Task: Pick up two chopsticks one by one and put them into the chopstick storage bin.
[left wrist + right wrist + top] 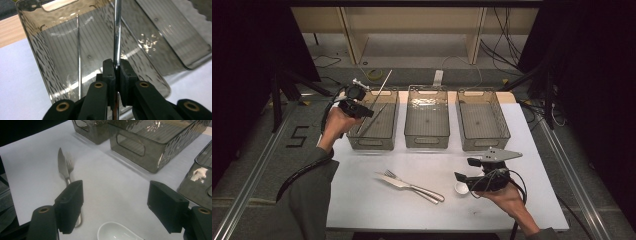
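**Metal chopstick pinched over the left bin**

Thin metal chopstick (382, 86) clamped in the left gripper (368, 113), jaws pressed tight on its shaft near the lower end, rest of the rod slanting up and away past the far rim of the left bin (373, 142). Looks steeply tilted, not flat. Same grip seen close up in the left gripper view: shiny chopstick (117, 32) running straight up out of the closed pads, smoky ribbed bin (37, 45) right underneath. Second chopstick (372, 120) already lying inside that bin, leaning along the floor toward the wall, also seen as a thin rod (79, 55) in the left gripper view.

Middle bin (427, 141) and right bin (484, 142) lined up beside it on the white table (362, 200).

Right gripper (463, 170) hovering low near the front right of the table, jaws spread wide, nothing between them. White spoon (461, 188) just beside it, bowl (117, 232) sitting between the open pads in the right gripper view. Knife (399, 182) and fork (414, 186) lying together mid-table, touching, well apart from the bins.
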